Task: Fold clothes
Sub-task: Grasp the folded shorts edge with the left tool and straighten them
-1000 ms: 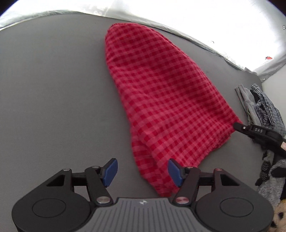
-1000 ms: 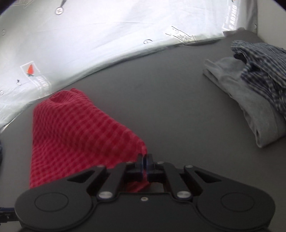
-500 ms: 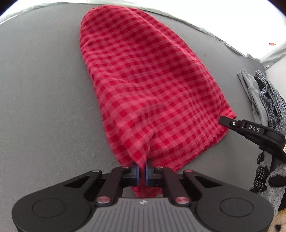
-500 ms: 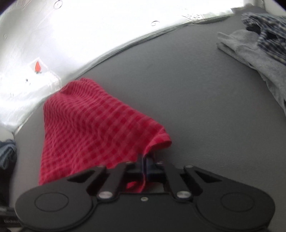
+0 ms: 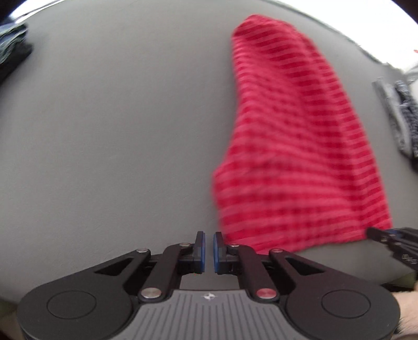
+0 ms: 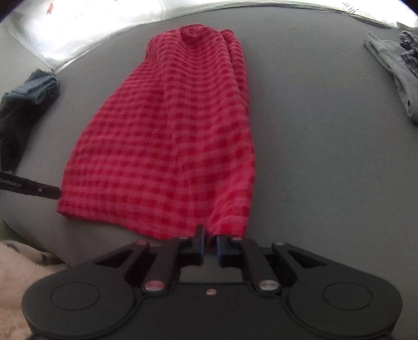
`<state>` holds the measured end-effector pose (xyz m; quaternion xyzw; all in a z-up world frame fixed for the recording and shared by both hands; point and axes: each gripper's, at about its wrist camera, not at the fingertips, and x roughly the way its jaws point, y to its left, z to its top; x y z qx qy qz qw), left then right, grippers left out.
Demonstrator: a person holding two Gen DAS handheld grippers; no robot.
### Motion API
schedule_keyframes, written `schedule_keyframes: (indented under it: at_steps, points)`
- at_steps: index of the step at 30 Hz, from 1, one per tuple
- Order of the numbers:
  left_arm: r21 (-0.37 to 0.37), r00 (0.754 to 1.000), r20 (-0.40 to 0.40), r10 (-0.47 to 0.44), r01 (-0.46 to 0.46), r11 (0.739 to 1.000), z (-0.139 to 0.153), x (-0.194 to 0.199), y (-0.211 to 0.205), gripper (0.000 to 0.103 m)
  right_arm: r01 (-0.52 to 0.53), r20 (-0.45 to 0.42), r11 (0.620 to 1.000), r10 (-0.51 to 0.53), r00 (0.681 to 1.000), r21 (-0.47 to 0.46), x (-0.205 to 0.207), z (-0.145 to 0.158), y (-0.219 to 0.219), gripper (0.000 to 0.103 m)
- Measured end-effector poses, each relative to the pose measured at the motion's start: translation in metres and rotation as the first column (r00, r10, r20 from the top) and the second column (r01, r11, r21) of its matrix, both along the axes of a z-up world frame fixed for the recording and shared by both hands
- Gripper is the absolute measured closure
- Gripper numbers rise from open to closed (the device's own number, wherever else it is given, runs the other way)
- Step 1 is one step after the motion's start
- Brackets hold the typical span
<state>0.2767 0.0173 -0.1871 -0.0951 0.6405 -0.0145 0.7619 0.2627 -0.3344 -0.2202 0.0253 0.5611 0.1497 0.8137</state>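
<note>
A red checked cloth (image 6: 167, 136) lies on the grey table (image 6: 313, 157), stretched from the far edge toward me. My right gripper (image 6: 209, 239) is nearly shut at the cloth's near right corner; a small gap shows between the blue pads, and the cloth edge sits at the tips. My left gripper (image 5: 208, 242) is nearly shut with nothing visible between its pads; the cloth (image 5: 295, 146) lies just to its right. In the right wrist view the left gripper's finger (image 6: 34, 188) touches the cloth's near left corner. The right gripper's tips (image 5: 378, 235) show at the cloth's right corner.
A dark blue garment (image 6: 31, 91) lies at the table's left. A grey garment (image 6: 392, 68) and a checked one (image 6: 410, 47) lie at the far right. A shiny foil backdrop (image 6: 104, 21) rises behind the table. A fluffy fabric (image 6: 23, 264) is at the near left edge.
Both grippers moved toward me, dragging the cloth. The left gripper shifted left, and the cloth corner it held is no longer between its pads.
</note>
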Motion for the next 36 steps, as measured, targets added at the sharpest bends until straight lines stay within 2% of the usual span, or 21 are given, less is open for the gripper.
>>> schedule_keyframes:
  at_steps: [1, 2, 4, 6, 8, 10, 12, 13, 14, 15, 19, 22, 24, 25, 26, 28, 30, 32, 36]
  points:
    - [-0.001, 1.000, 0.019, 0.003, -0.003, 1.000, 0.002, 0.009, 0.000, 0.087, 0.023, 0.017, 1.000, -0.022, 1.000, -0.014, 0.002, 0.006, -0.004, 0.062]
    - [-0.002, 0.999, 0.037, 0.006, -0.006, 1.000, 0.004, 0.018, -0.001, 0.075, 0.046, 0.035, 0.999, -0.045, 0.998, -0.027, 0.004, 0.013, -0.008, 0.057]
    - [-0.005, 0.997, 0.074, 0.012, -0.012, 1.000, 0.007, 0.037, -0.002, 0.068, 0.110, 0.100, 0.994, -0.108, 0.989, -0.015, 0.015, 0.029, -0.017, 0.057]
    - [-0.008, 0.994, 0.111, 0.019, -0.018, 1.000, 0.011, 0.055, -0.003, 0.065, 0.149, 0.173, 0.989, -0.148, 0.974, 0.006, 0.034, 0.042, -0.021, 0.056]
    - [-0.011, 0.989, 0.148, 0.025, -0.024, 1.000, 0.014, 0.073, -0.003, 0.060, 0.157, 0.236, 0.987, -0.158, 0.959, 0.022, 0.060, 0.050, -0.017, 0.056]
    - [-0.015, 0.982, 0.185, 0.032, -0.029, 0.999, 0.018, 0.092, -0.004, 0.059, 0.136, 0.291, 0.990, -0.139, 0.947, 0.030, 0.088, 0.055, -0.006, 0.056]
    - [-0.018, 0.975, 0.221, 0.038, -0.035, 0.999, 0.021, 0.110, -0.005, 0.058, 0.099, 0.343, 0.994, -0.111, 0.933, 0.052, 0.119, 0.058, 0.010, 0.058]
    - [-0.020, 0.970, 0.239, 0.041, -0.038, 0.999, 0.023, 0.119, -0.006, 0.057, 0.079, 0.364, 0.995, -0.098, 0.926, 0.068, 0.135, 0.058, 0.018, 0.065]
    - [-0.020, 0.966, 0.254, 0.042, -0.038, 0.999, 0.024, 0.129, -0.007, 0.055, 0.063, 0.374, 0.995, -0.089, 0.923, 0.081, 0.153, 0.057, 0.026, 0.076]
    - [-0.011, 0.966, 0.257, 0.030, -0.028, 1.000, 0.022, 0.144, -0.012, 0.055, 0.051, 0.372, 0.995, -0.081, 0.925, 0.090, 0.171, 0.053, 0.033, 0.080]
    - [0.055, 0.959, 0.282, -0.017, 0.002, 0.998, 0.010, 0.190, -0.032, 0.053, 0.012, 0.365, 0.996, -0.043, 0.930, 0.088, 0.233, 0.032, 0.056, 0.080]
    - [0.106, 0.960, 0.277, -0.040, 0.011, 0.994, -0.003, 0.215, -0.043, 0.053, 0.009, 0.299, 0.998, -0.028, 0.954, 0.066, 0.270, 0.005, 0.069, 0.072]
    - [0.119, 0.963, 0.266, -0.050, 0.018, 0.993, -0.011, 0.226, -0.047, 0.053, -0.014, 0.268, 0.998, -0.004, 0.963, 0.065, 0.281, -0.009, 0.071, 0.075]
    - [0.133, 0.963, 0.262, -0.059, 0.025, 0.991, -0.015, 0.229, -0.050, 0.053, -0.027, 0.253, 0.998, 0.011, 0.967, 0.063, 0.285, -0.014, 0.071, 0.093]
    - [0.146, 0.964, 0.258, -0.069, 0.031, 0.989, -0.018, 0.232, -0.053, 0.053, -0.040, 0.268, 0.998, 0.025, 0.963, 0.050, 0.285, -0.015, 0.071, 0.102]
    - [0.170, 0.964, 0.252, -0.088, 0.045, 0.984, -0.025, 0.238, -0.060, 0.053, -0.044, 0.371, 0.999, 0.033, 0.928, 0.021, 0.272, 0.000, 0.066, 0.103]
    - [0.179, 0.959, 0.261, -0.111, 0.065, 0.982, -0.029, 0.239, -0.064, 0.053, -0.027, 0.421, 0.999, 0.015, 0.907, 0.023, 0.263, 0.016, 0.055, 0.103]
    - [0.173, 0.957, 0.270, -0.103, 0.057, 0.983, -0.031, 0.238, -0.065, 0.051, 0.009, 0.422, 1.000, -0.018, 0.906, 0.024, 0.261, 0.018, 0.045, 0.103]
    - [0.175, 0.955, 0.274, -0.115, 0.068, 0.982, -0.029, 0.239, -0.067, 0.045, 0.094, 0.349, 0.996, -0.086, 0.933, -0.008, 0.273, -0.010, 0.028, 0.101]
